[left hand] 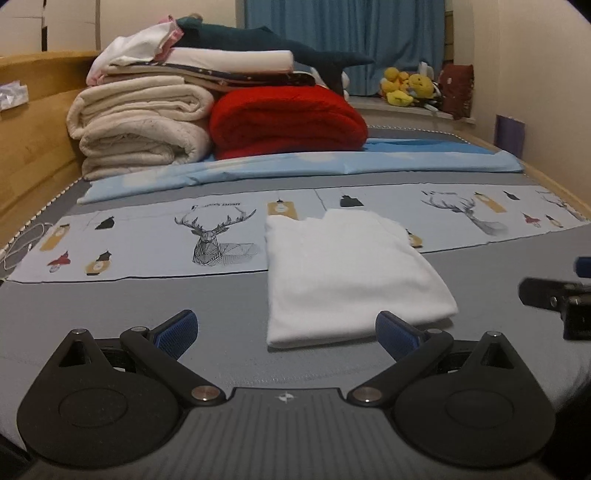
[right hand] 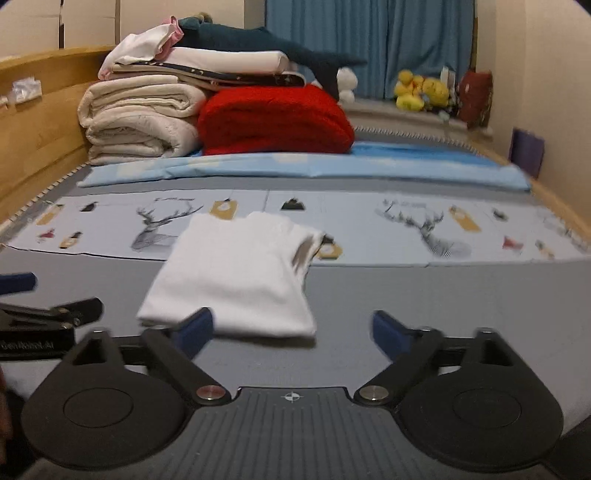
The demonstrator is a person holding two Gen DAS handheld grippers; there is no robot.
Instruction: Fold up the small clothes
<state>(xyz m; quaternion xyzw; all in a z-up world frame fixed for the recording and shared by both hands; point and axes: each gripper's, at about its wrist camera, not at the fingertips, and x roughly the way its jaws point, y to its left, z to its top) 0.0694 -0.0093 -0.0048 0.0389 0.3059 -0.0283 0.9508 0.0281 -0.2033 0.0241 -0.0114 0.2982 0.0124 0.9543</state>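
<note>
1. A small white garment (left hand: pixel 343 280) lies folded into a neat, flat rectangle on the grey bed (left hand: pixel 147 314), its far edge overlapping a pale printed cloth (left hand: pixel 147 236) with stag heads and little lanterns on it.
2. The left claw (left hand: pixel 286 330) hovers just short of the garment's near edge, its blue pads (left hand: pixel 175 330) spread wide apart with nothing between them; the garment's near corner sits beside the right-hand pad, and whether they touch I cannot tell.
3. The right claw (right hand: pixel 291 328) is likewise wide open and empty, at the near edge of the same garment (right hand: pixel 236 277), whose lower left corner lies behind its left pad (right hand: pixel 194 328).
4. Each claw shows at the edge of the other's view, so they are side by side.
5. Beyond the printed cloth lies a folded light blue sheet (left hand: pixel 295 166).
6. Behind that stand a red blanket (left hand: pixel 288 122) and rolled cream blankets (left hand: pixel 140 129), with more folded linen and a dark plush shark (left hand: pixel 266 40) on top.
7. Yellow soft toys (left hand: pixel 406 86) sit on the sill by the blue curtain (left hand: pixel 343 33); a wooden bed frame (left hand: pixel 33 122) runs along the left.
</note>
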